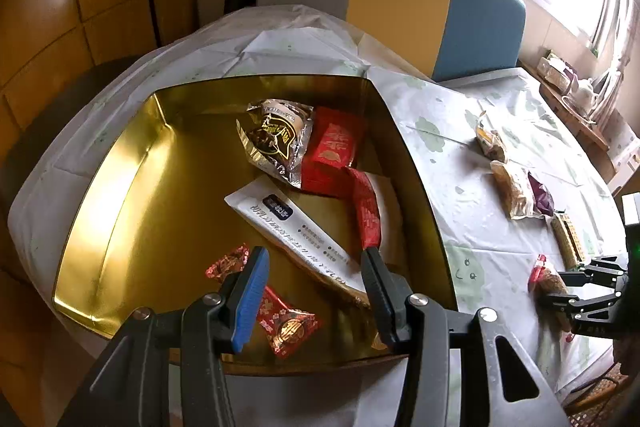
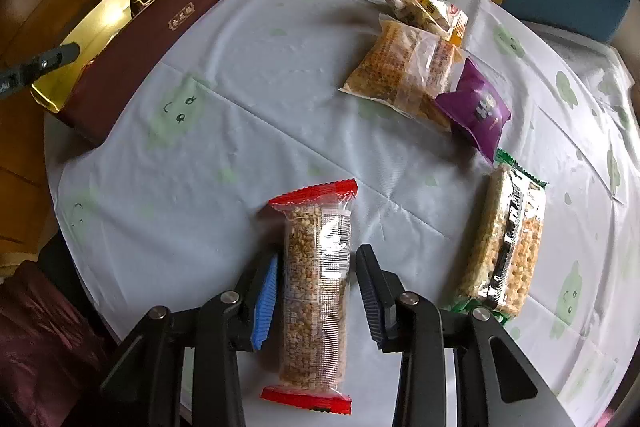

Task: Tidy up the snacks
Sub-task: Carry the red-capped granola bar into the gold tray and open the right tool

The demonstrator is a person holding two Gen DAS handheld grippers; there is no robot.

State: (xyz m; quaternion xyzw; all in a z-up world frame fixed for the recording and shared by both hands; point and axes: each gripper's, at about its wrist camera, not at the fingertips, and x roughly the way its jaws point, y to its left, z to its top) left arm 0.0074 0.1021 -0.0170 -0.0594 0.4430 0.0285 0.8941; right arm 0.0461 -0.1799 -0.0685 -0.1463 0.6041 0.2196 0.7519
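A red-ended grain bar (image 2: 314,291) is straddled by the unclenched right gripper (image 2: 316,291), while the left gripper (image 1: 312,291) is held open and empty over the gold-lined box (image 1: 120,187).

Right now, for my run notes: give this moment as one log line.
left hand-held gripper: open above gold box | right hand-held gripper: straddling red-ended bar, grip unclear | four snacks loose on tablecloth

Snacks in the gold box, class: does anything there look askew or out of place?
One red packet stands on edge, leaning against the white sachet near the box wall, while the others lie flat. The rest are scattered at odd angles. Nothing looks spilled or torn.
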